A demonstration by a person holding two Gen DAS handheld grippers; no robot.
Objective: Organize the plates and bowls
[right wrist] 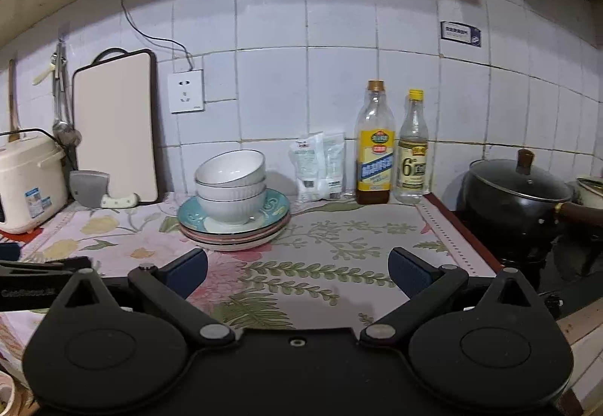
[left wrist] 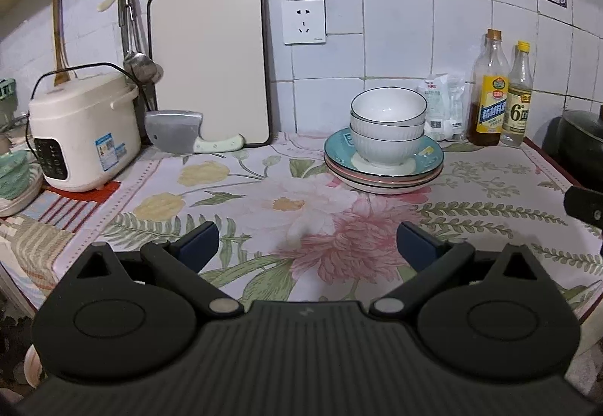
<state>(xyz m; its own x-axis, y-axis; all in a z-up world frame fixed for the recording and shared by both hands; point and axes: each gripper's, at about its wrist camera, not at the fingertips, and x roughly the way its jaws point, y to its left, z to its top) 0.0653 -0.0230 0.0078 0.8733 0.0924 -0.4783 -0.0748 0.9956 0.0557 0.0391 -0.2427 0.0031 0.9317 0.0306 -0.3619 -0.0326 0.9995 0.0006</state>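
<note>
Nearby, bottles (right wrist: pixel 392 148) flank stacked bowls (right wrist: pixel 230 186)

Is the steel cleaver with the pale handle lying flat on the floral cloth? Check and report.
No. The steel cleaver with the pale handle stands on edge, leaning against the cream cutting board at the tiled wall.

— What's on the floral counter mat?

— One tidy pile. Two white ribbed bowls (left wrist: pixel 388 125) with thin dark rims, nested upright, the upper one (right wrist: pixel 230 168) tilted a little inside the lower.

— And under them?

— A stack of plates (left wrist: pixel 384 169). The top plate (right wrist: pixel 277 208) is teal with a pale centre and dark edge; below it a pink-rimmed one, then a white one on the mat. The bowls sit on the teal plate's centre, near the tiled wall.
</note>
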